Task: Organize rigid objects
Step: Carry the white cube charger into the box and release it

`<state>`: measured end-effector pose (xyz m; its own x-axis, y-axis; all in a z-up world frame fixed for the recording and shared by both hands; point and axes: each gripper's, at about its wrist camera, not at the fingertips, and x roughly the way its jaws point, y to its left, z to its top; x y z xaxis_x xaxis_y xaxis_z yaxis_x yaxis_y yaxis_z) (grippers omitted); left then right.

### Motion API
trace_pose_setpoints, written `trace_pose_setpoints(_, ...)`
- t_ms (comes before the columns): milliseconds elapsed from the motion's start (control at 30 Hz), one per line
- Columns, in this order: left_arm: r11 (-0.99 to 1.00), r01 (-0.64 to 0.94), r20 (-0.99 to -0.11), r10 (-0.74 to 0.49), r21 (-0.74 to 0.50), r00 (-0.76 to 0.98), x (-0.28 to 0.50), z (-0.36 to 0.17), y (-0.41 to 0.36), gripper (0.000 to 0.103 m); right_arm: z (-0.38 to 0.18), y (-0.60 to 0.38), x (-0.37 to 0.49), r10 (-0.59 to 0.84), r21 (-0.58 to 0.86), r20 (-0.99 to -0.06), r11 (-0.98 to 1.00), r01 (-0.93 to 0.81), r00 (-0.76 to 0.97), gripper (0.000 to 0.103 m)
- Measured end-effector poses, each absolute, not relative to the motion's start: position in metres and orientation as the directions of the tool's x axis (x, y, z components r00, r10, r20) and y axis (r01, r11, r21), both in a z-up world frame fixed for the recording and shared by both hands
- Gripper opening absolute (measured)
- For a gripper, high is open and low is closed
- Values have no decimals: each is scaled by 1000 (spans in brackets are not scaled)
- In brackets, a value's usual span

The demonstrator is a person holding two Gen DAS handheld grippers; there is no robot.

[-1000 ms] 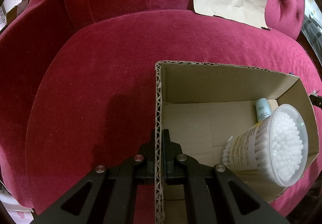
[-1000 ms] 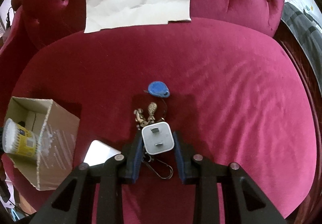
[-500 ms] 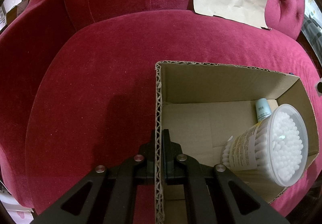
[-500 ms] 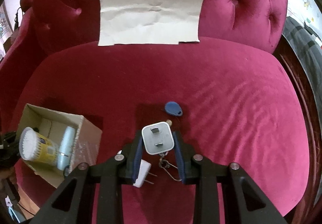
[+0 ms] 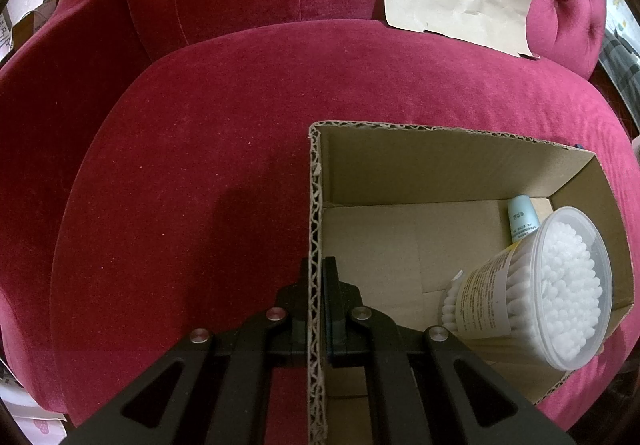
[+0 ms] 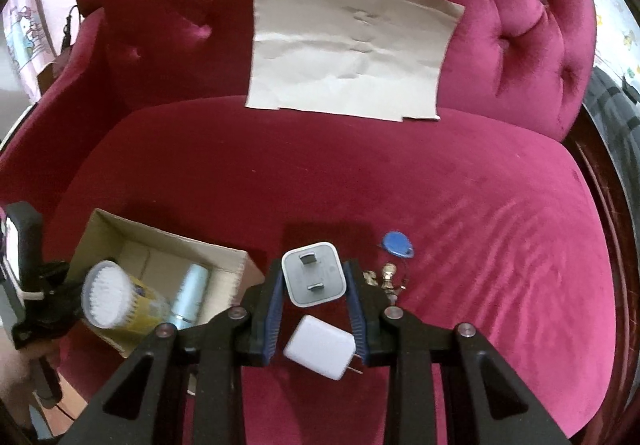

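Note:
My right gripper [image 6: 314, 281] is shut on a white plug charger [image 6: 314, 279], held above the red seat with its prongs facing the camera. Below it a second white charger [image 6: 320, 351] lies on the cushion. A bunch of keys with a blue fob [image 6: 398, 245] lies to the right. My left gripper [image 5: 318, 273] is shut on the left wall of the cardboard box [image 5: 316, 205]. Inside the box lie a tub of cotton swabs [image 5: 560, 293] and a pale blue tube [image 5: 522, 217]. The right wrist view shows the same cardboard box [image 6: 216, 257] at lower left.
Everything sits on a red velvet armchair seat [image 6: 360, 173]. A sheet of brown paper [image 6: 348, 49] leans on the tufted backrest. The left gripper's body and a hand [image 6: 24, 285] show at the left edge of the right wrist view.
The right gripper has risen with the charger, pulling back from the keys; the second charger now shows below it and more of the box is in view. The left gripper has not moved.

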<state>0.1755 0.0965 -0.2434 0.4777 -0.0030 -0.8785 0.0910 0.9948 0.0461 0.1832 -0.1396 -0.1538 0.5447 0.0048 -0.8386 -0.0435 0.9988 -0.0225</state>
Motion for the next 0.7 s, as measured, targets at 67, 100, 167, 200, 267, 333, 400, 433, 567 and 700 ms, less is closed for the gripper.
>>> trace_pose_setpoints(67,995,91,-878,-3,46,478,175,-243,96,3,-151,-133,183,20,-14,-837,998,-58,547,31)
trace_pose_setpoints(100,995,91,-878,-4,46,478,176,-243,97,3,-151,-130,184,27,-10,-837,998,-65,546,31)
trace_pose_setpoints(167,995,91,-879,-3,46,478,175,-243,96,3,-150,-122,185,37,-8,-836,997,-80,547,31)
trace_pose_setpoints(200,995,91,-879,-3,46,478,176,-243,97,3,-150,-118,185,38,-12,-836,996,-88,548,31)
trace_pose_setpoints(267,995,91,-878,-3,46,478,175,-243,96,3,-150,-110,184,43,-17,-836,995,-103,547,31)
trace_pose_setpoints(333,995,91,-878,-3,47,478,176,-243,96,3,-151,-103,184,57,-8,-838,993,-117,543,31)
trace_pose_setpoints(400,995,91,-878,-3,46,478,176,-243,97,3,-153,-96,185,67,-4,-841,991,-131,537,31)
trace_pose_setpoints(433,995,91,-878,-3,46,478,176,-243,96,3,-154,-93,185,70,-4,-842,991,-136,535,31)
trace_pose_setpoints(567,995,90,-878,-4,45,478,175,-243,96,3,-161,-80,187,78,-7,-850,987,-159,522,31)
trace_pose_setpoints(700,995,89,-878,-4,44,478,175,-243,96,3,-171,-70,188,90,-1,-859,984,-177,504,31)
